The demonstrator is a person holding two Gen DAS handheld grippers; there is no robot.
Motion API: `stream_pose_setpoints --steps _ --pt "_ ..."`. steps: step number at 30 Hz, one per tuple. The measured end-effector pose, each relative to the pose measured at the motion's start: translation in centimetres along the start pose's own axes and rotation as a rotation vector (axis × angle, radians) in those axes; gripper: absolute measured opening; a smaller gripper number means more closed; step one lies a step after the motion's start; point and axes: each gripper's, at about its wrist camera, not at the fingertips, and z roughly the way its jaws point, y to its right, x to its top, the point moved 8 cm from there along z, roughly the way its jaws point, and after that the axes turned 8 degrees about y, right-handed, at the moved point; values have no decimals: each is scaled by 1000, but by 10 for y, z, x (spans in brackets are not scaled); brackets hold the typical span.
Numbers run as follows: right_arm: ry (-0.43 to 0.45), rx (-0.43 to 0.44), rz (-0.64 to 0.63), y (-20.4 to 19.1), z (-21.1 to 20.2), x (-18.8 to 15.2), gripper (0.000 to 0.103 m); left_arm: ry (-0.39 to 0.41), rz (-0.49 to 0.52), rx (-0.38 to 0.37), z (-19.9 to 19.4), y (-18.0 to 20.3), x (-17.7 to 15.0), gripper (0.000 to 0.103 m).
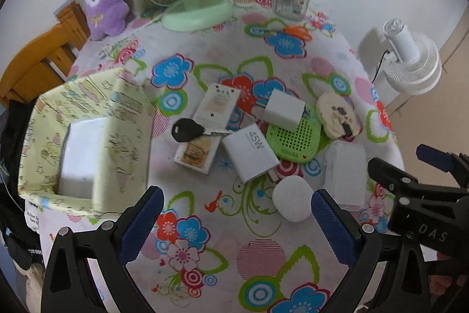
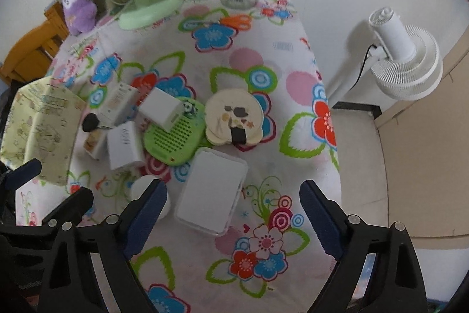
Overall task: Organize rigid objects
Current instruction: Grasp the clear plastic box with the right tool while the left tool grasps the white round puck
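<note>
The fabric bin (image 1: pixel 88 137) at nine o'clock holds one white box (image 1: pixel 82 154); the charger (image 1: pixel 250 151), key (image 1: pixel 187 130) and others wait. The left gripper (image 1: pixel 237 220) and right gripper (image 2: pixel 233 214) stand wide, empty.

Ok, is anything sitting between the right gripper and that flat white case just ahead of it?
Nothing visible does. The right gripper is open just short of the white case, with only bare tablecloth around the case's near end. The round white pod lies behind the left finger, off the path.

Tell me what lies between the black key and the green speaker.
The white 45W charger lies between the black key and green speaker, clearest in the left wrist view.
</note>
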Motion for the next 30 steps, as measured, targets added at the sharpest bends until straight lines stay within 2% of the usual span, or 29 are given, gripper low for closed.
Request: stream_pose_setpoints --steps 9,21,25,29,30 --pt "-44 16 24 11 35 -5 93 -66 -21 -17 41 16 -20 102" --pt "-100 68 -11 -6 65 -16 92 -111 -27 -30 67 35 -33 102" --pt "-125 77 -34 -13 74 -18 86 -117 -26 -38 71 39 -35 102" --pt "-170 107 -27 -18 82 -26 70 -131 -25 -29 75 41 -37 100" --pt "-160 100 -32 -18 81 -26 69 -138 -23 -27 76 42 -39 98"
